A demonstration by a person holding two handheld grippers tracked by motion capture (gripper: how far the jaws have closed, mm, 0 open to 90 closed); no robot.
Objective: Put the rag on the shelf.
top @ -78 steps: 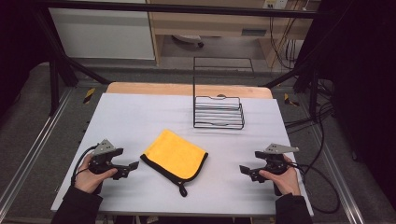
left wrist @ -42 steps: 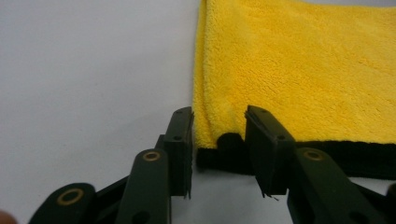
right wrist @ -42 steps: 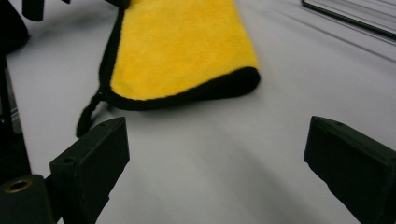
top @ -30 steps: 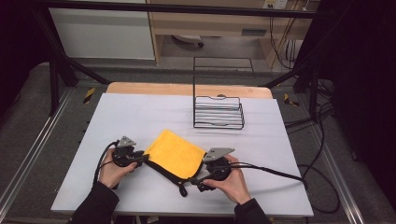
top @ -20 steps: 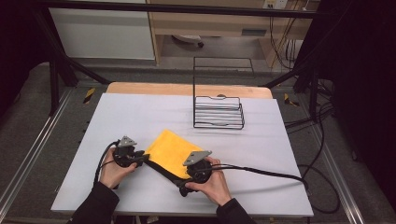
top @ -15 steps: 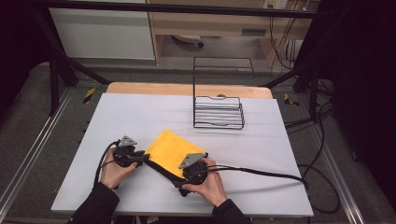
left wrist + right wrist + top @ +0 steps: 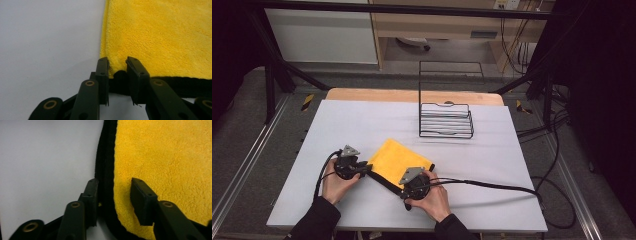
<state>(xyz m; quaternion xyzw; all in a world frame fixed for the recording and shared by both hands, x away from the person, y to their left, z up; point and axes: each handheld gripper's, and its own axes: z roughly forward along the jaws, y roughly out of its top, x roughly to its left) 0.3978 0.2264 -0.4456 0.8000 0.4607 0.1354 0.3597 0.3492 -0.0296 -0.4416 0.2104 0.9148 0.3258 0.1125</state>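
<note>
While both grippers are seen low at the near side of the white table [image 7: 362,125], a folded yellow cloth [image 7: 399,161] is found lying between them, its dark border running along the near edge. From the high view, the left gripper [image 7: 362,170] is held against the cloth's left corner, and the right gripper [image 7: 408,190] is set at the near right corner, each wrapped by a hand. A black cable [image 7: 492,186] is trailed from the right gripper across the table and off its right edge.

Along the left gripper's own view, the jaws of the left gripper [image 7: 117,72] are seen parted only a little, with the cloth [image 7: 160,37] corner and its black edge caught in the gap; whether the cloth is actually pinched cannot be told, since a slit of space is visible beside each pad. Along the right gripper's view, the right gripper [image 7: 113,200] is shown spread wider, one jaw placed on the bare table side of the black border and the other over the yellow pile of the cloth [image 7: 165,157], so the border is straddled but not squeezed.

Farther back on the table, well apart from the cloth, a black wire rack [image 7: 446,120] is stood upright, with a strip of wooden board [image 7: 372,95] seen behind the white surface.
</note>
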